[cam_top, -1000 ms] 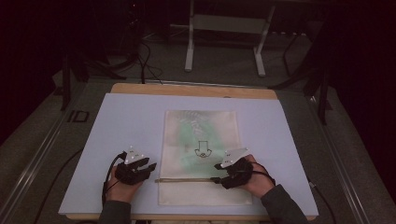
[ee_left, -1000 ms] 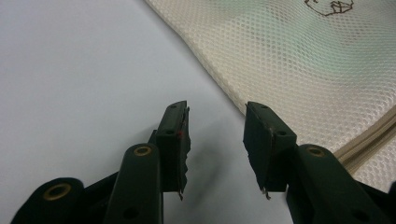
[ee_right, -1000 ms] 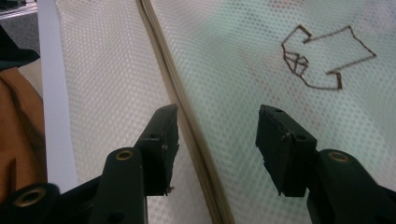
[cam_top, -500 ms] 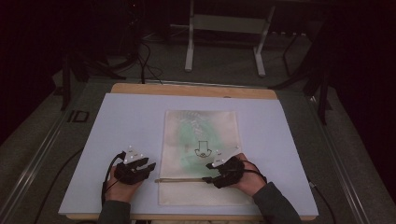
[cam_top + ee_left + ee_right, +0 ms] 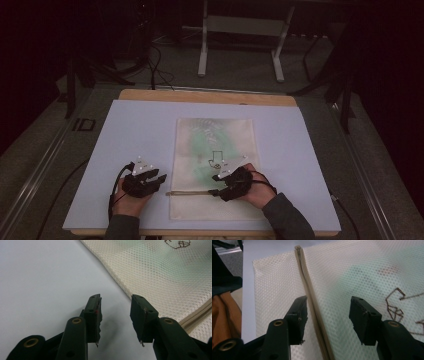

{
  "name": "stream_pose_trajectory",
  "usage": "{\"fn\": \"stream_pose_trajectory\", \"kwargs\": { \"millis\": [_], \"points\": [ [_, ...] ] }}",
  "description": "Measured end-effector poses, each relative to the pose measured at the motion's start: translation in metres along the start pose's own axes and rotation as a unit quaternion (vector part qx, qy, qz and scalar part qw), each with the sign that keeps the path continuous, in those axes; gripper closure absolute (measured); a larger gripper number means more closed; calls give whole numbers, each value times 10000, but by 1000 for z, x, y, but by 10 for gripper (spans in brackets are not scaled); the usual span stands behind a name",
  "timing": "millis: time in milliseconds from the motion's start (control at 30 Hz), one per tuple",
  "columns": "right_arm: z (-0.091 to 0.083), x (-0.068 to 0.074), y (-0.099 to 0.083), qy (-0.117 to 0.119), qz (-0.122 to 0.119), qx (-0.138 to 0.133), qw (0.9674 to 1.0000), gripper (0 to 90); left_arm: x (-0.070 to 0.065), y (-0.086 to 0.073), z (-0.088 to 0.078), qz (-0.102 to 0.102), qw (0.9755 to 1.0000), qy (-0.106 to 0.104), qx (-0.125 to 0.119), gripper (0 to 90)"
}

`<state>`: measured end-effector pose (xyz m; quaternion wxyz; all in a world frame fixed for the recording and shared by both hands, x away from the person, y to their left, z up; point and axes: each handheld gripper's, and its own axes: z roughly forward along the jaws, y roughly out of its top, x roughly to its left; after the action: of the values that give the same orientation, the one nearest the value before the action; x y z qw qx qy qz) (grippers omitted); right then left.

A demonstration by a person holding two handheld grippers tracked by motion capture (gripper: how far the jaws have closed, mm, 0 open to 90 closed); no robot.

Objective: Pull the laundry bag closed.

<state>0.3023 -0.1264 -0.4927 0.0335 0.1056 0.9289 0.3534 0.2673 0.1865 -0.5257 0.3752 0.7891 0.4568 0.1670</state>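
High view: a cream mesh bag lies flat on the pale table top, long side running away from the person, with a green tint showing through it and a small dark printed figure near its middle. A tan zipper runs crosswise near the bag's near end. Left gripper rests on bare table just beside the bag's left edge, held in the left hand. Right gripper sits over the bag, near the right part of the zipper line, in the right hand. A wooden strip edges the far side of the table; a metal stand is on the floor beyond.

Left gripper view: both black jaws stand apart with nothing between them; bare table shows through the gap. The bag's edge runs diagonally just ahead of the jaw tips, the zipper's end beside the right-hand jaw.

Right gripper view: jaws spread wide, released, low over the mesh. The zipper runs away from the camera and passes between them, close to the left-hand jaw. Whether the tips touch the mesh I cannot tell. Part of the printed figure shows beside the right-hand jaw.
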Motion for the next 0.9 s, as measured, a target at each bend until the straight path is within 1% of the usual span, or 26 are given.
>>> {"fn": "stream_pose_trajectory", "kwargs": {
  "millis": [167, 267, 300, 400, 600, 700, 900],
  "points": [
    [7, 1, 8, 76, -18, -16, 10000, 479, 0, 0, 0, -14, 10000, 3, -3, 600],
    [8, 1, 9, 80, -47, -23, 10000, 477, 0, 0, -1, -20, 10000, 0, -5, 601],
    [13, 2, 13, 122, -65, -15, 9999, 476, 1, 0, 0, -21, 10000, -2, -4, 601],
    [16, 3, 15, 155, -68, -17, 9999, 477, 1, 0, 0, -22, 10000, -3, -2, 601],
    [26, 6, 24, 302, -148, -18, 9994, 520, 2, 0, -1, -40, 10000, 8, -8, 601],
    [31, 8, 29, 379, -125, -22, 9992, 528, 2, 0, -1, -53, 10000, 20, -9, 600],
    [42, 11, 37, 475, -186, -18, 9987, 540, 2, 0, -1, -60, 10000, 26, -7, 601]
  ]
}}
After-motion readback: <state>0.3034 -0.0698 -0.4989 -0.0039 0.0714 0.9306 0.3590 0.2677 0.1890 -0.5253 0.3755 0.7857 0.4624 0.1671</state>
